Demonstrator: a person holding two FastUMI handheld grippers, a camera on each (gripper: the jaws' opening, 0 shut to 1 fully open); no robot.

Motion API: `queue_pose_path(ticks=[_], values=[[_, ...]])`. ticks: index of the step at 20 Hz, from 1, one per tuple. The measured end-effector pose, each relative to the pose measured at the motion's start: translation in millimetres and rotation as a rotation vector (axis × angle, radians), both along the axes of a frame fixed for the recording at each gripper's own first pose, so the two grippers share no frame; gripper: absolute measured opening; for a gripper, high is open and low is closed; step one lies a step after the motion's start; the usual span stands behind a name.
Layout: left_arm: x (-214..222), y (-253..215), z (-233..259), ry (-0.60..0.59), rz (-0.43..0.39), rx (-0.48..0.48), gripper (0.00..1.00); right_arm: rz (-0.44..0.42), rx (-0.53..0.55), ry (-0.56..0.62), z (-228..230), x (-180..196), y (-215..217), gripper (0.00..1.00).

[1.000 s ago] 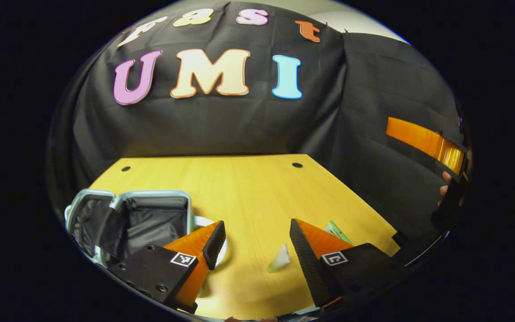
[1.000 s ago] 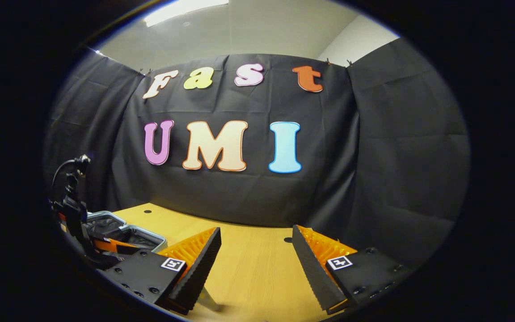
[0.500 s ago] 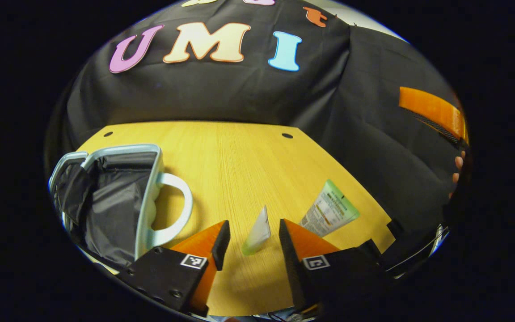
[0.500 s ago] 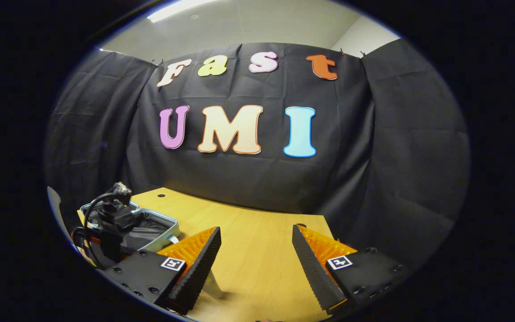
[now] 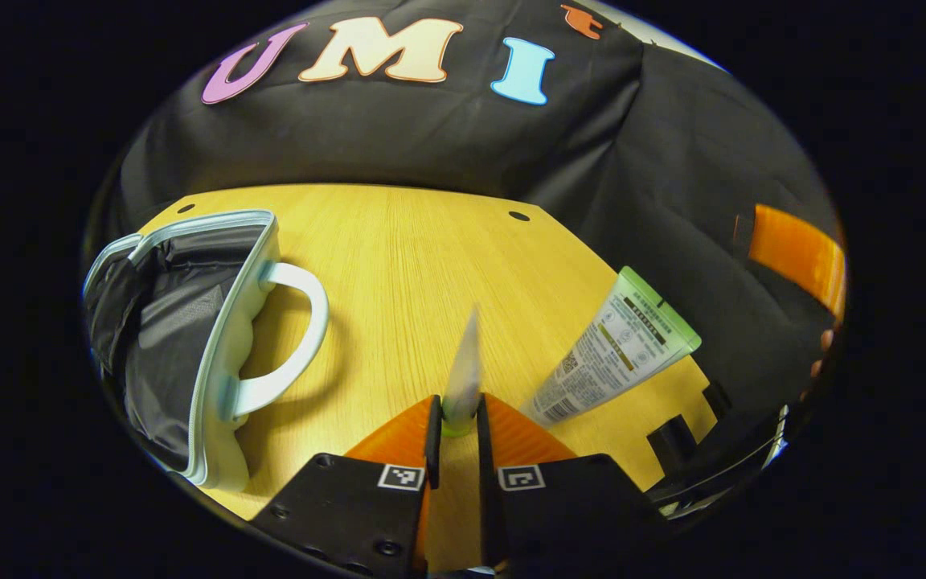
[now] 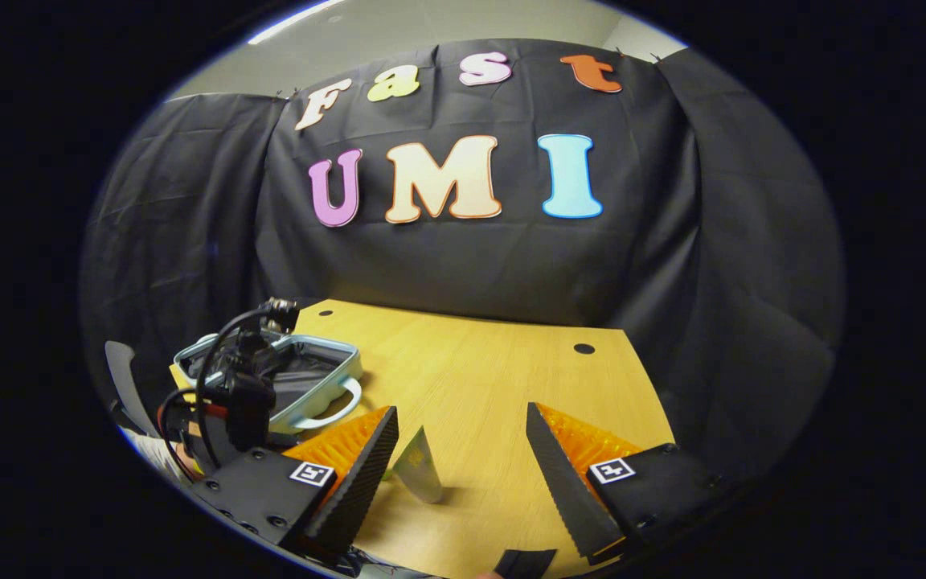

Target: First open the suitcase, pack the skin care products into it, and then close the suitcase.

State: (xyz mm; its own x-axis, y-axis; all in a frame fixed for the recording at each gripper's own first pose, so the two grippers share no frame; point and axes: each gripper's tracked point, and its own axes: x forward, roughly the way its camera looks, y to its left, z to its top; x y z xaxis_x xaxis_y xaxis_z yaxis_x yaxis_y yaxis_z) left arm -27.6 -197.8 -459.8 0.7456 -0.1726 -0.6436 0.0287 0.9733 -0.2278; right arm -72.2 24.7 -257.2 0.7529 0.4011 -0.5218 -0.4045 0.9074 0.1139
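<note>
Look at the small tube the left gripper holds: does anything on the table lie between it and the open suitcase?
Nothing visible does. The left gripper is shut on the small tube, and bare table separates it from the open suitcase. The larger tube lies on the opposite side.

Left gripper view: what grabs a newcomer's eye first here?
The left gripper, closed on the cap end of a small pale tube standing on the wooden table. Left of it lies the open suitcase, dark lining showing, pale handle toward the tube; to the right, a larger green-capped tube lies flat near the table's edge. In the right gripper view, the right gripper hangs open over the table.
</note>
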Motion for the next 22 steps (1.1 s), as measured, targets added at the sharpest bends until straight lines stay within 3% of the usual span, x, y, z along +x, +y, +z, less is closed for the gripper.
queue_pose_path(ticks=[8,13,17,19,21,22], values=[[1,13,35,-0.022,0.023,-0.014,0.12,0.095,-0.025,0.038,-44,-21,31,0.99],[-9,41,80,-0.053,0.058,0.063,0.12,0.102,-0.047,0.117,-96,-32,36,0.99],[-22,62,108,-0.065,0.114,0.066,0.12,0.1,-0.046,0.188,-129,-44,40,0.98],[-31,76,116,-0.061,0.145,0.079,0.12,0.086,-0.062,0.192,-139,-45,38,0.84],[-42,90,118,-0.045,0.181,0.094,0.12,0.081,-0.059,0.197,-139,-43,42,0.44],[-49,99,119,-0.033,0.203,0.101,0.12,0.084,-0.06,0.199,-137,-44,44,0.35]])
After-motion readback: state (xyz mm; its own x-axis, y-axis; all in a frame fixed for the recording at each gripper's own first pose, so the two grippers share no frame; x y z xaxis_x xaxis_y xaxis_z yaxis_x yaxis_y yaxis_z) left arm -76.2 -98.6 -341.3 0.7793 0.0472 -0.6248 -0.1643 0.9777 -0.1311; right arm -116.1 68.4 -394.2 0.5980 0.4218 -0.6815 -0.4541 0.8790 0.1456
